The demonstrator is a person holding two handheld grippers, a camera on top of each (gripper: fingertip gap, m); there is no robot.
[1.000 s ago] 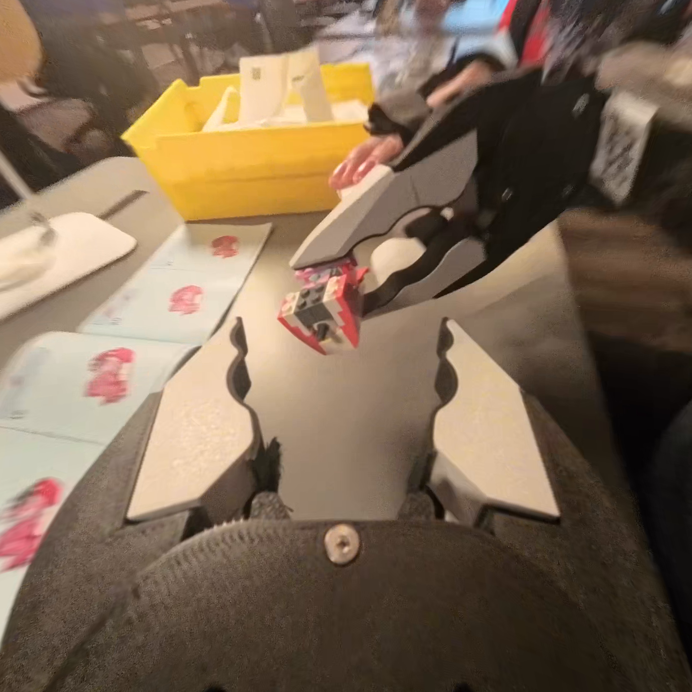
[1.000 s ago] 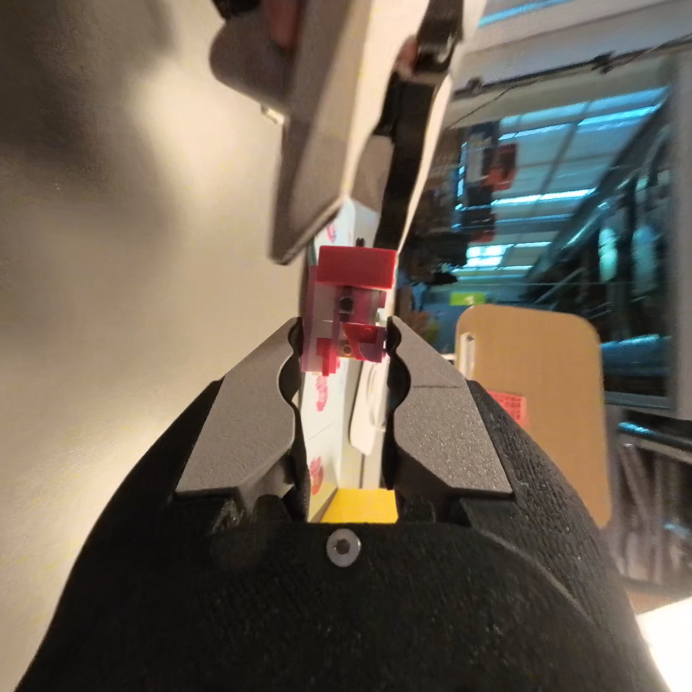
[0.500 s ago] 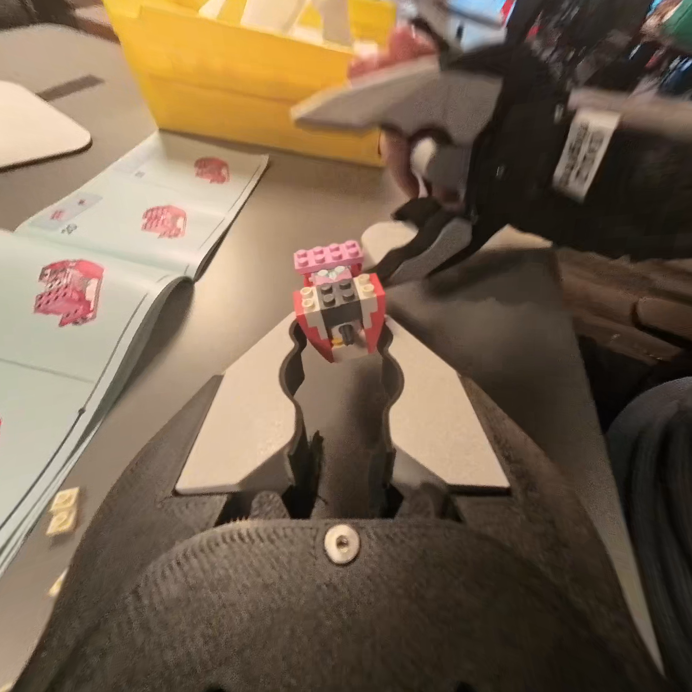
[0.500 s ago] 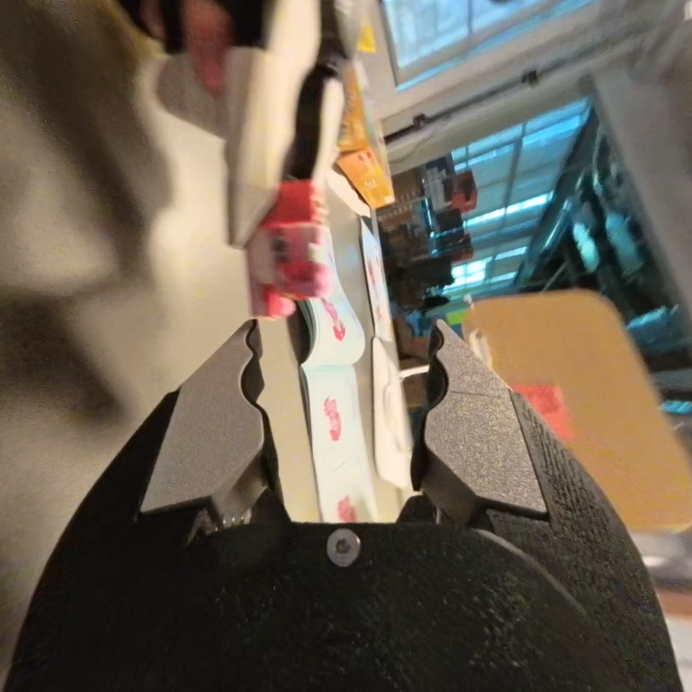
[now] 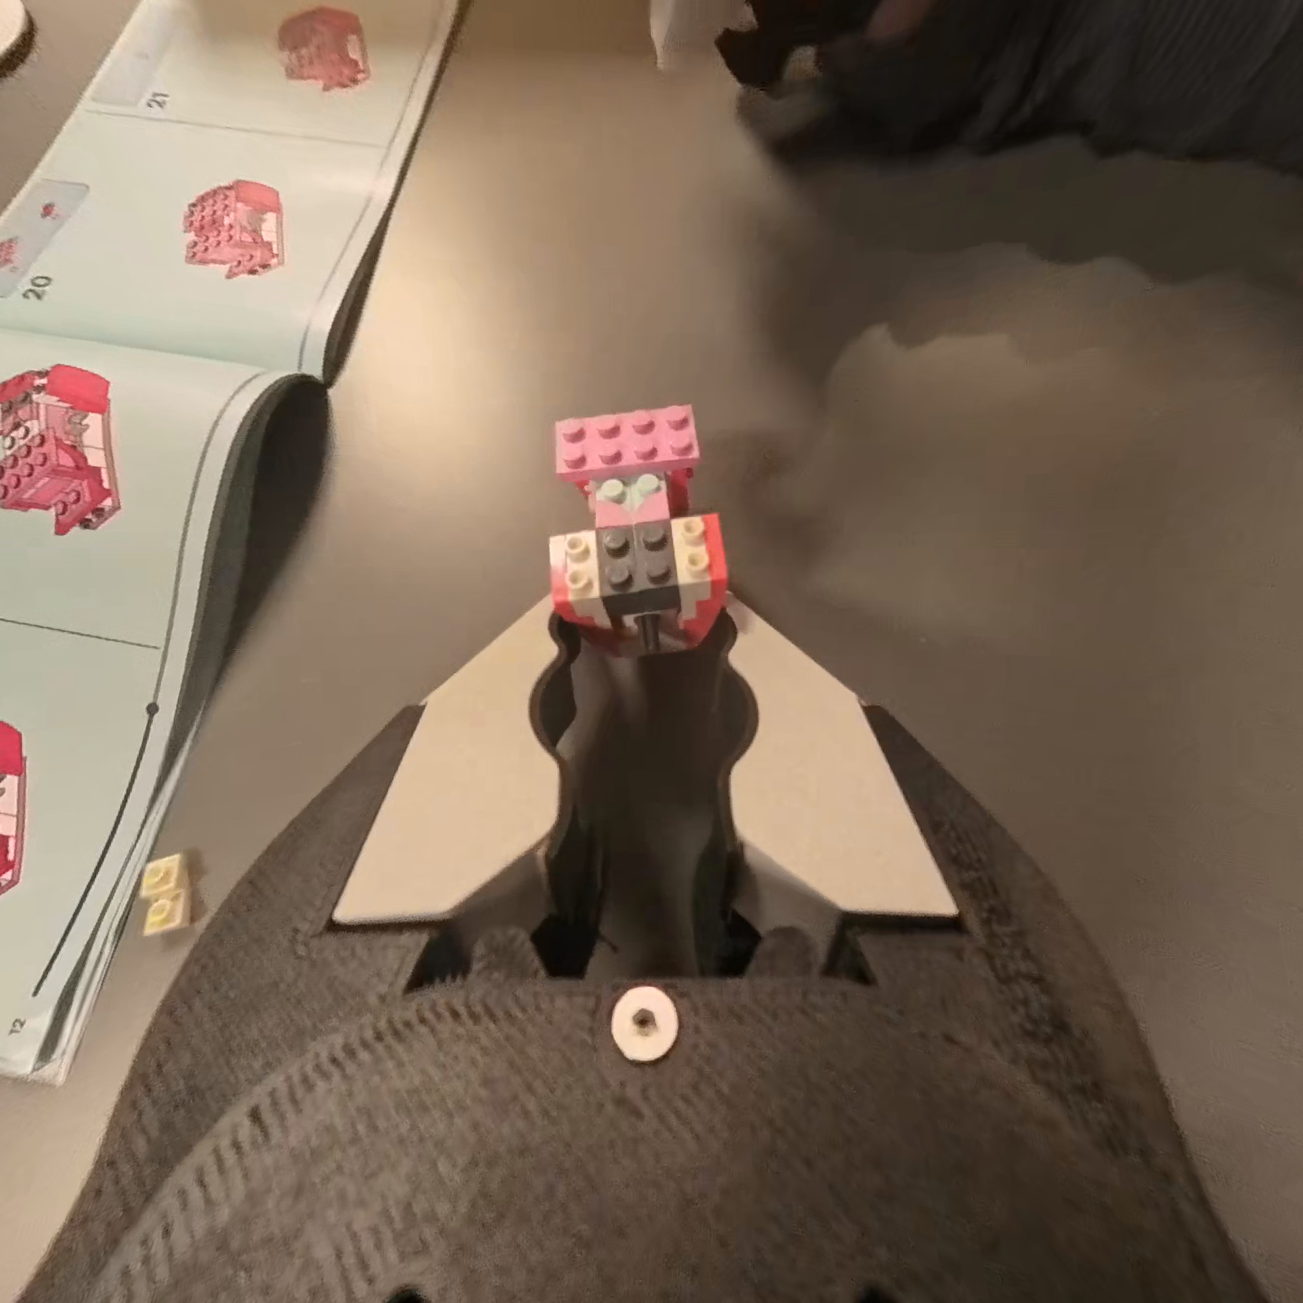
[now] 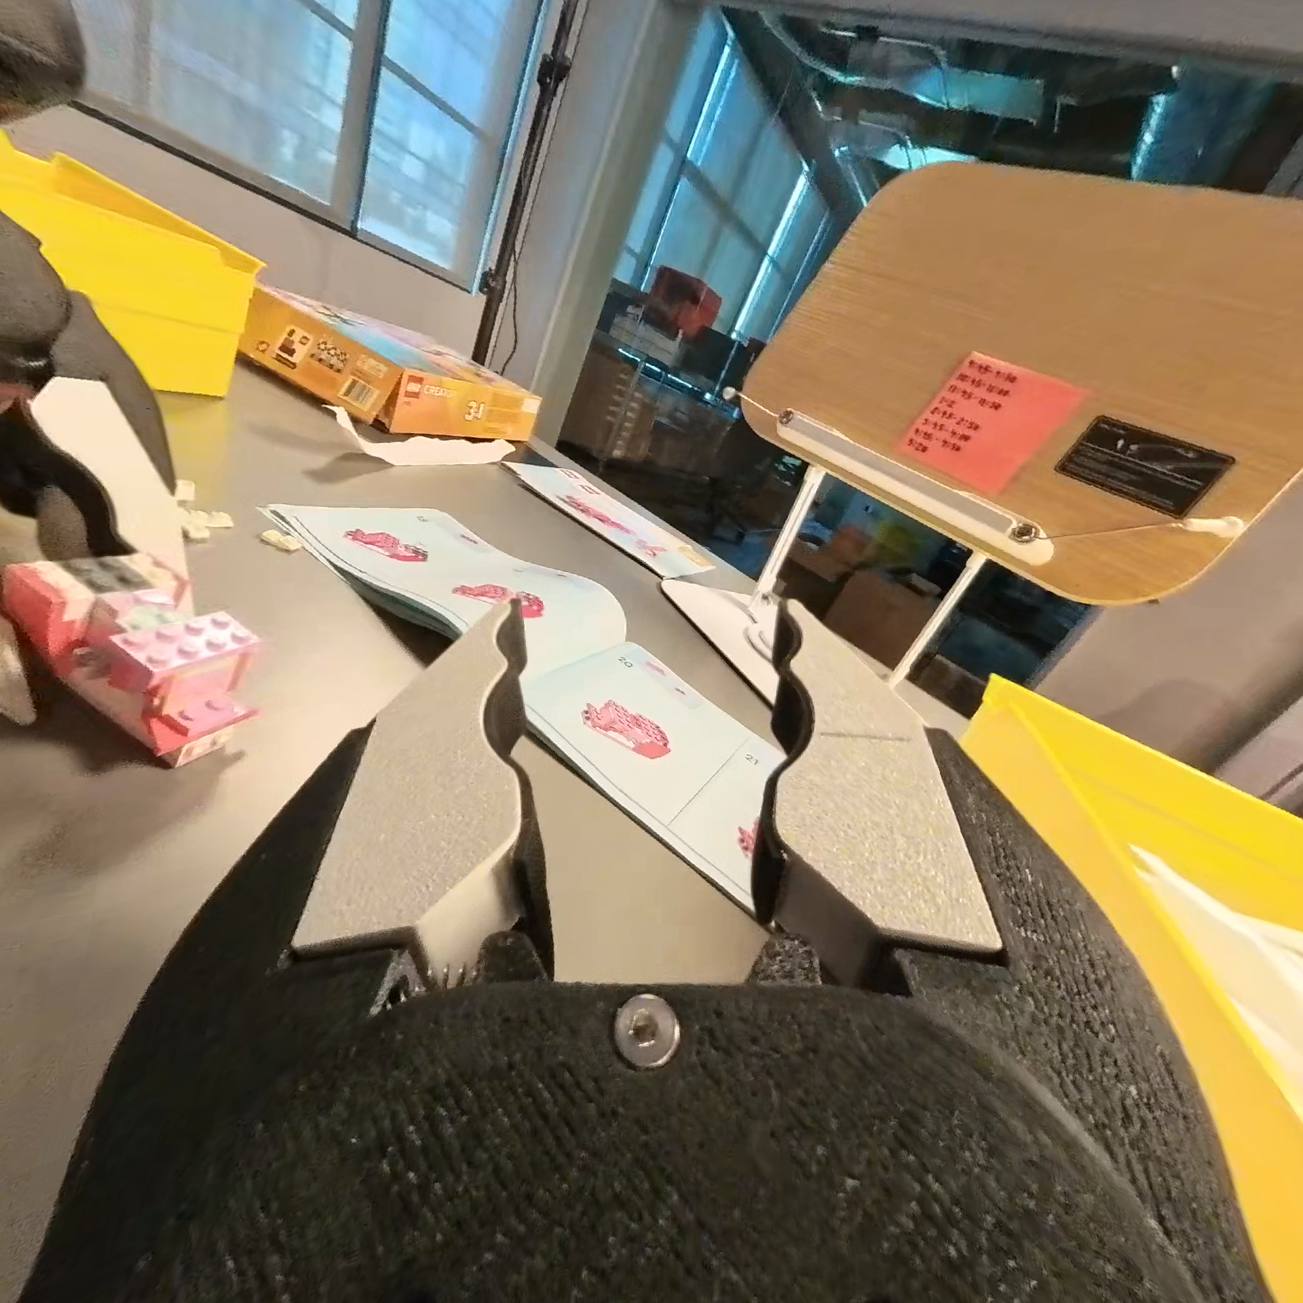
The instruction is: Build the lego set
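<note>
A second ago the right claw held the brick model while the left claw stood wide apart in front of it; now the model has changed over, and the right claw has drawn away from it. The left claw (image 5: 640,620) is clamped on the brick model (image 5: 638,557), its two fingertips pressing the red lower sides, with the model's pink studded plate at 12 o'clock from the tips and held above the grey counter (image 5: 916,493). An open instruction booklet (image 5: 176,296) lies on the counter at 10 o'clock from the model, and two small cream bricks (image 5: 166,895) sit beside the booklet's near edge at 8 o'clock. A dark blurred shape (image 5: 987,77) fills the 1 o'clock corner. The right claw (image 6: 649,627) stands apart with nothing between its fingers, hanging over the same booklet (image 6: 493,585). In the right wrist view, the model (image 6: 127,649) shows at 9 o'clock, well apart from the right claw, with one pale finger (image 6: 106,465) of the left claw above it. A yellow bin (image 6: 141,282) stands at 10 o'clock, an orange box (image 6: 395,374) at 11 o'clock, a second booklet (image 6: 606,522) at 12 o'clock, a wooden board on a white stand (image 6: 1043,296) at 1 o'clock, and another yellow bin (image 6: 1163,846) at 3 o'clock.
</note>
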